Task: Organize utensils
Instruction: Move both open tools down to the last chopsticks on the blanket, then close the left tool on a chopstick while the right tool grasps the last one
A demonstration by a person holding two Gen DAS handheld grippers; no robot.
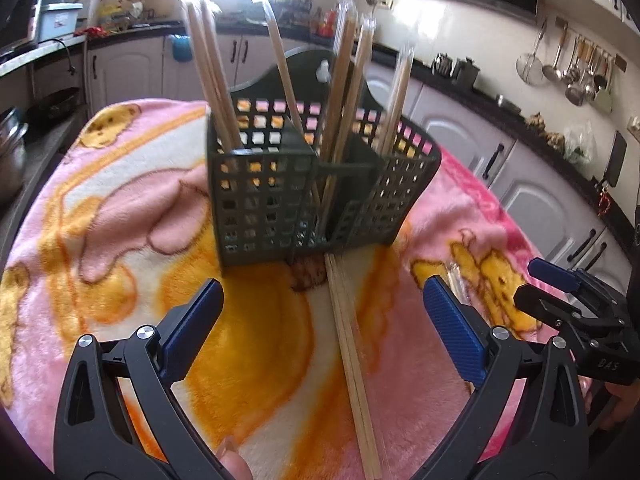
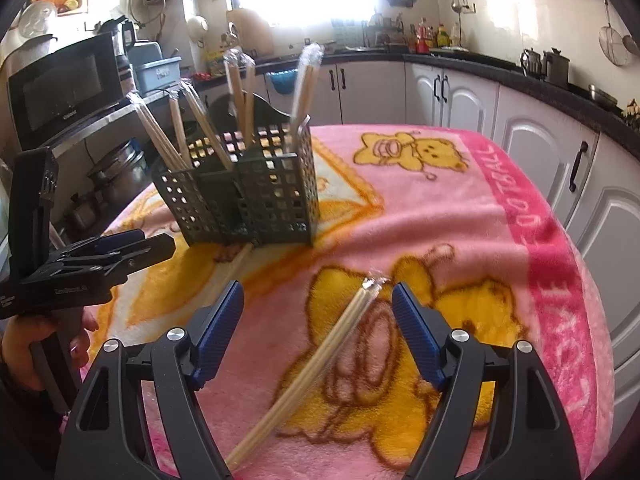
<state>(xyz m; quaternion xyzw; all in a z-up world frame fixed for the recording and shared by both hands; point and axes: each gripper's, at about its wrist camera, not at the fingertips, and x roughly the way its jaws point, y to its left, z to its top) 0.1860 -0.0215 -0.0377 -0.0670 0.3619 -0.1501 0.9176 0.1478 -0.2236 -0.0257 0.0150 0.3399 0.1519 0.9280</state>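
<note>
Chopsticks, pale wooden pairs in clear plastic sleeves, were what I had to sort. One pair [image 2: 316, 364] lay flat on the pink teddy-bear blanket [image 2: 460, 216] covering the worktop, running diagonally between the blue-padded fingers of my right gripper [image 2: 318, 332], its crimped wrapper tip just ahead of them. Those fingers stood wide apart and gripped nothing, straddling the pair, I judge, so that closing would catch it across its width. My left gripper [image 1: 324, 320] was likewise spread and empty; another bundle of chopsticks [image 1: 352, 360] lay between its fingers, nearer the right one. Ahead of both grippers stood the dark green perforated plastic caddy [image 1: 260, 200], already holding several wrapped pairs upright, leaning outward in its compartments.
</note>
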